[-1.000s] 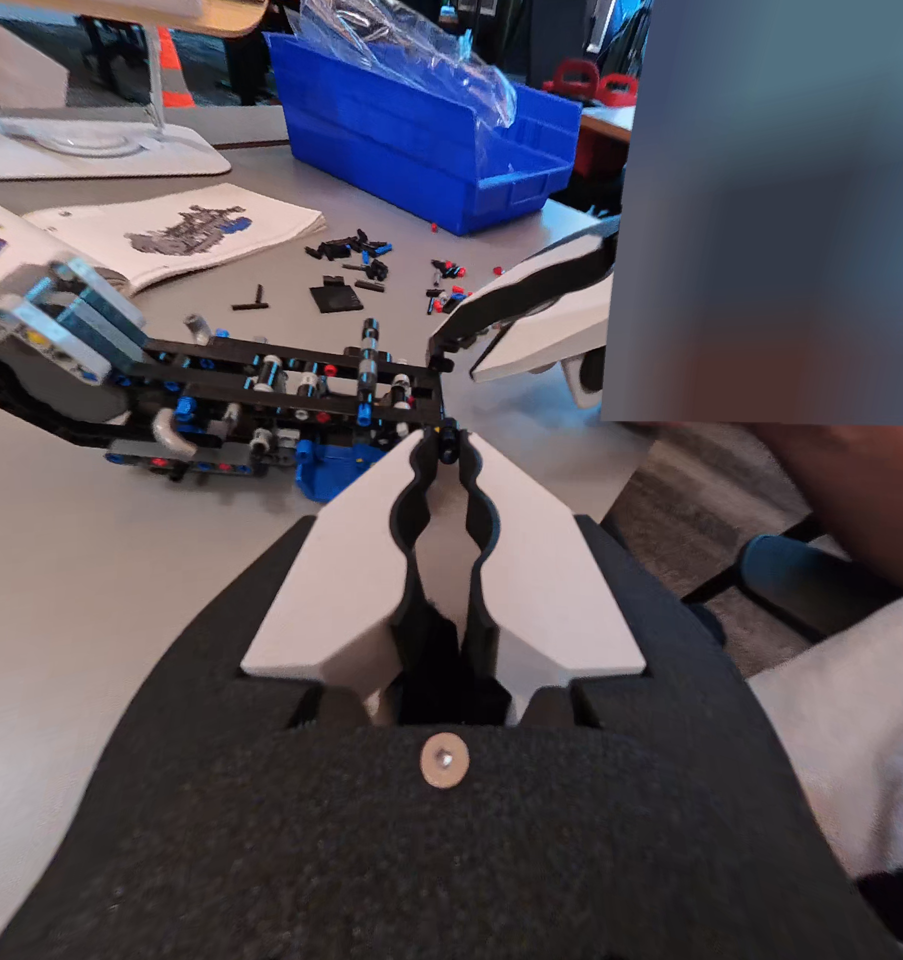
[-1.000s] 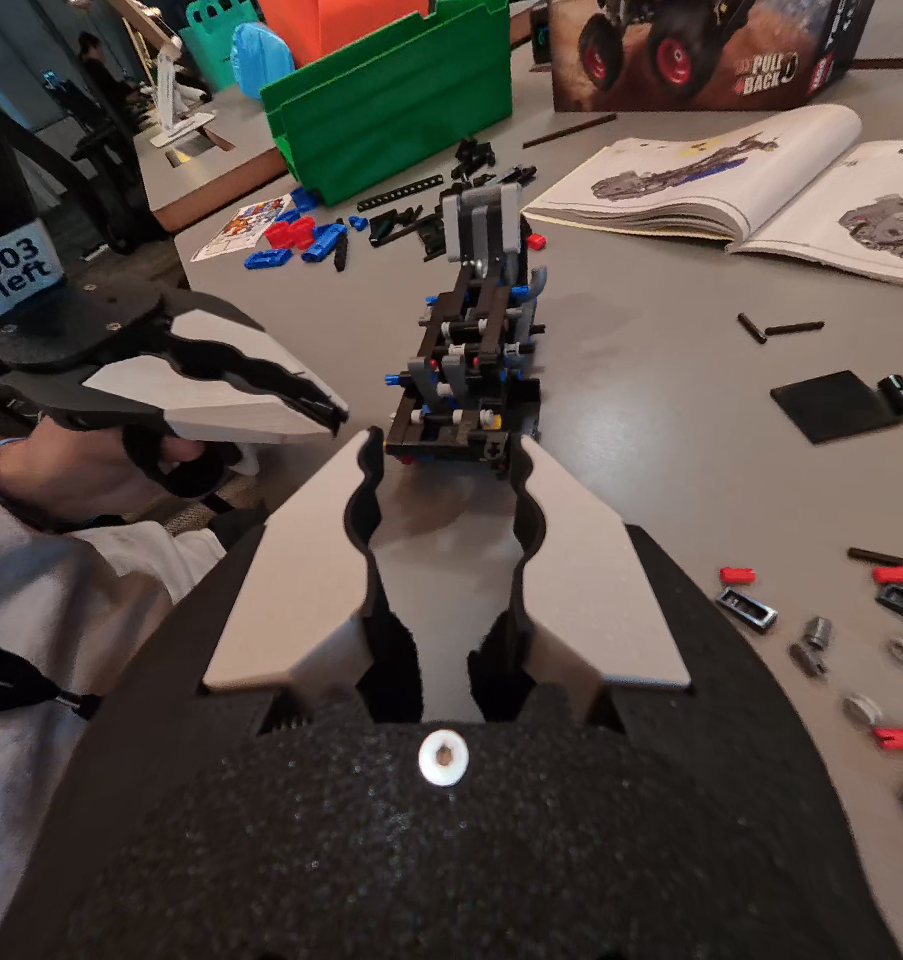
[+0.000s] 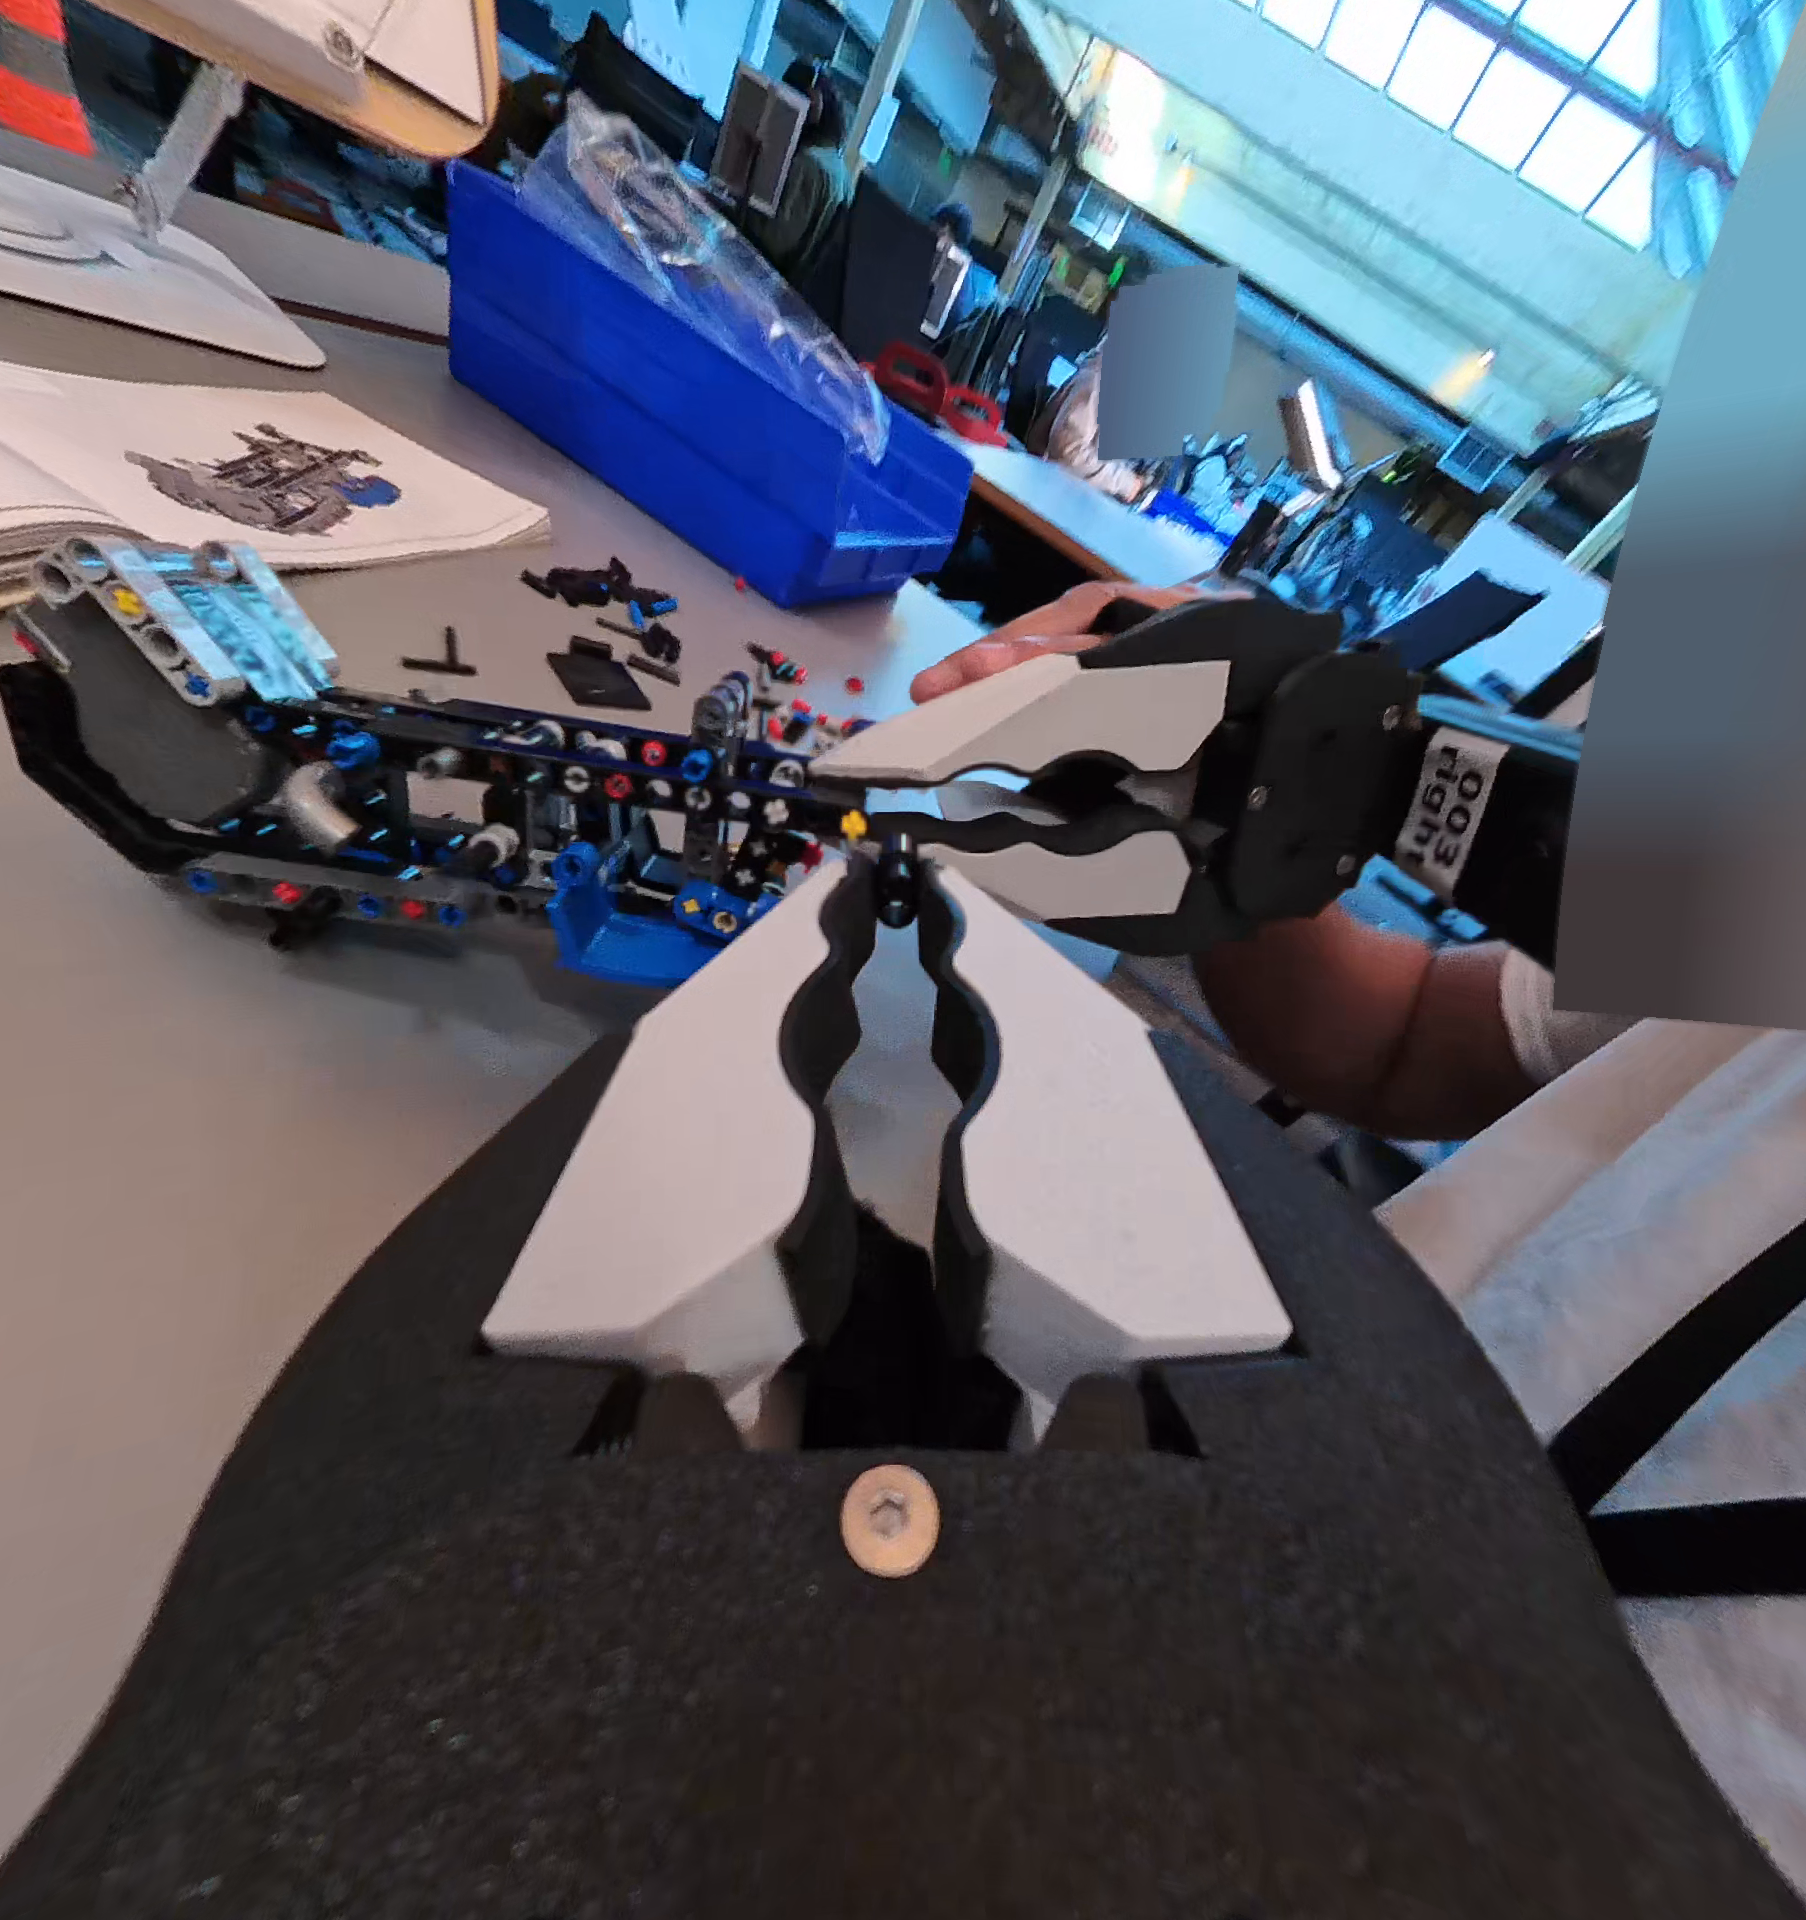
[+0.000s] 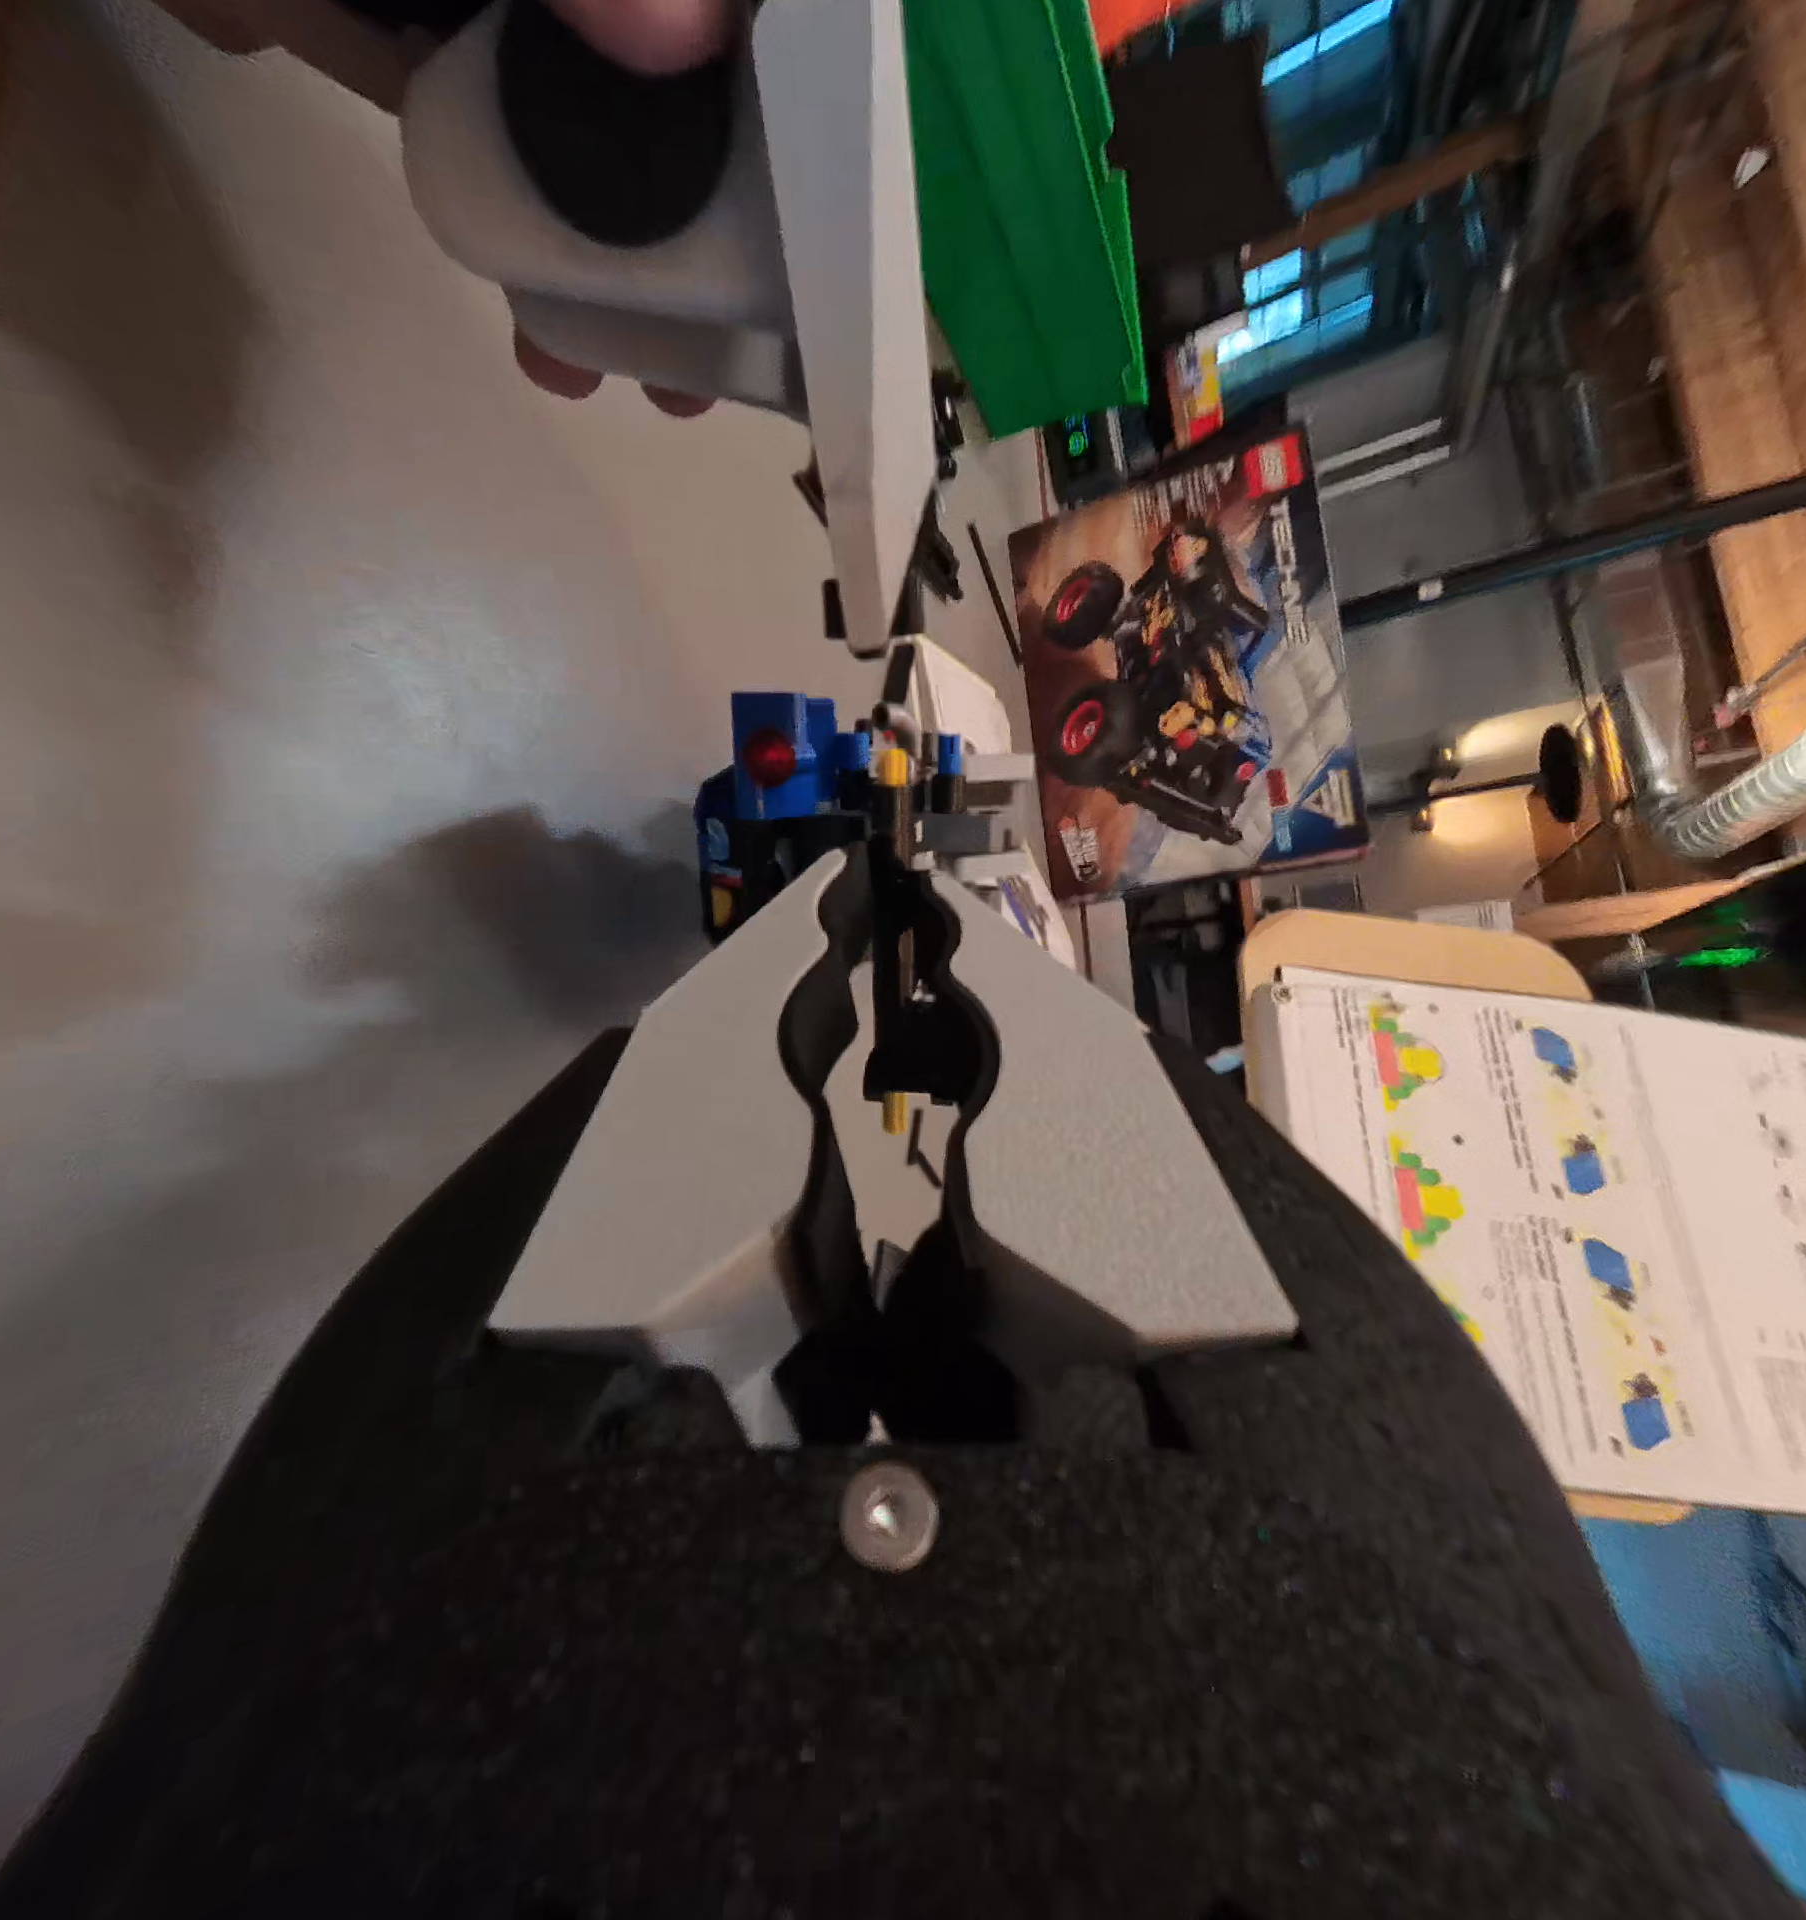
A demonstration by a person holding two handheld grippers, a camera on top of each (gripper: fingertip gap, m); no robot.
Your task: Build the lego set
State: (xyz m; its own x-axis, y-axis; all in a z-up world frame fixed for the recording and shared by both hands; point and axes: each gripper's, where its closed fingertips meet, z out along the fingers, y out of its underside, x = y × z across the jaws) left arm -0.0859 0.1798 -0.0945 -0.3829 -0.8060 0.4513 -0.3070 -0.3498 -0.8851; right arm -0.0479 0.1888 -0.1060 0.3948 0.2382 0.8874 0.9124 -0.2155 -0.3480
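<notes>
The part-built lego chassis [image 3: 442,790], black beams with blue and grey parts, lies along the grey table [image 3: 203,1143]. My left gripper [image 3: 891,883] is shut on a small black pin [image 3: 894,902], held just below a yellow axle end at the chassis's near end. My right gripper [image 4: 888,873] is rolled on its side and shut on the black end beam [image 4: 897,997] of the chassis [image 4: 795,769]. It shows from the side in the left wrist view [image 3: 1034,769]. The left gripper's finger [image 4: 868,416] hangs at the top of the right wrist view.
A blue bin [image 3: 691,416] with a clear plastic bag stands at the back. An open instruction booklet [image 3: 255,488] lies back left, with loose small parts [image 3: 618,634] beside it. A lego box [image 4: 1179,675], a green bin [image 4: 1024,208] and a printed sheet [image 4: 1564,1226] stand beyond the chassis. My right fingertips sit around 4 cm from my left ones.
My right gripper was open in front of the chassis; it has rolled onto its side and shut on the end beam. My left gripper has brought its pin up to that end.
</notes>
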